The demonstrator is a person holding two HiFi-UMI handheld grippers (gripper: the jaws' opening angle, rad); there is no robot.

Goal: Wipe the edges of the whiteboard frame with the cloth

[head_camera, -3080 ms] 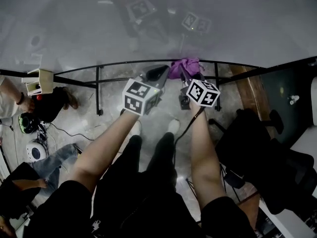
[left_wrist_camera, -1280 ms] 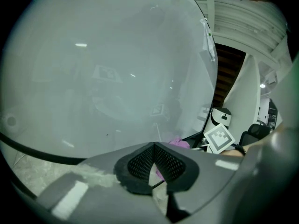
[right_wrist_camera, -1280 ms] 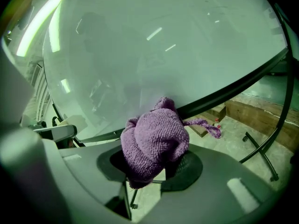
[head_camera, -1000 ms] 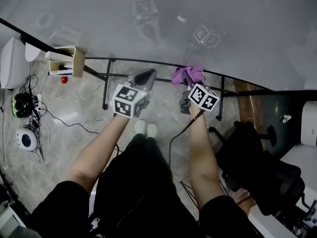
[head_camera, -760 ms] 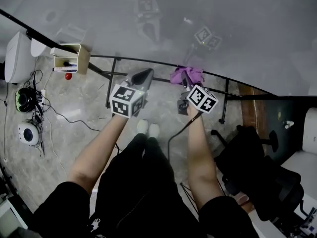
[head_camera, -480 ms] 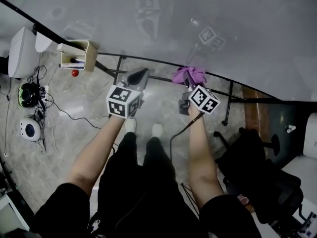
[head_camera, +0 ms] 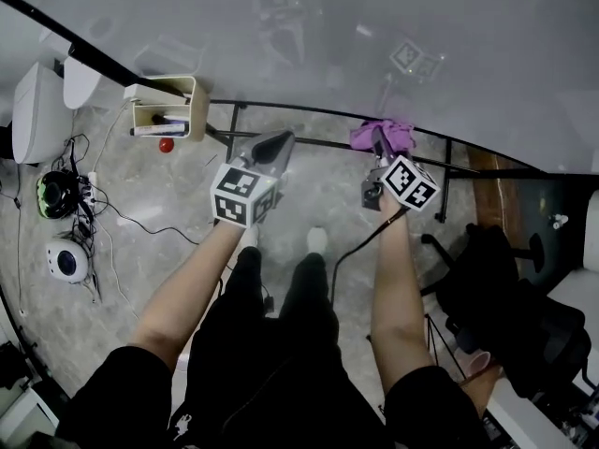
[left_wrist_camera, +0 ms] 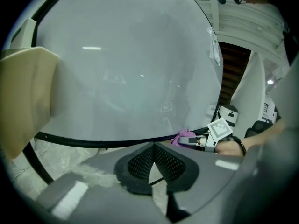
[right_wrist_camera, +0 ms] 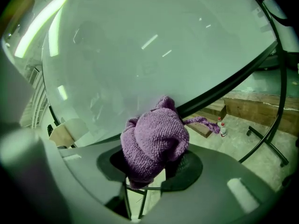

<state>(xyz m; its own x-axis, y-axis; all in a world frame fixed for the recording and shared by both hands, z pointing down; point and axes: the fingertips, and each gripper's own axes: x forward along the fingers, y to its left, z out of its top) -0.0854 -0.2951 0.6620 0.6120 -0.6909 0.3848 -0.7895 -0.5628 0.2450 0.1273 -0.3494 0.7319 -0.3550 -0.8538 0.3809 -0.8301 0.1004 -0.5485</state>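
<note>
The whiteboard (head_camera: 374,36) fills the top of the head view, its black bottom frame edge (head_camera: 309,141) curving across. My right gripper (head_camera: 379,141) is shut on a purple cloth (head_camera: 382,135), which rests against that edge. In the right gripper view the cloth (right_wrist_camera: 154,141) bulges between the jaws in front of the frame edge (right_wrist_camera: 219,90). My left gripper (head_camera: 278,144) hovers just below the frame, left of the cloth, shut with nothing in it. The left gripper view shows its pads (left_wrist_camera: 161,164) touching, with the cloth (left_wrist_camera: 183,137) and the right gripper beyond.
A cream marker tray (head_camera: 168,110) hangs on the frame at the left, with a red ball (head_camera: 166,145) below it. Cables and round devices (head_camera: 61,260) lie on the floor at left. A black chair (head_camera: 505,297) stands at right. Black stand legs (head_camera: 444,187) cross under the board.
My right gripper and the cloth have slid rightward along the bottom frame edge. The left gripper kept its place beside it. The head view has shifted, bringing the tray further in.
</note>
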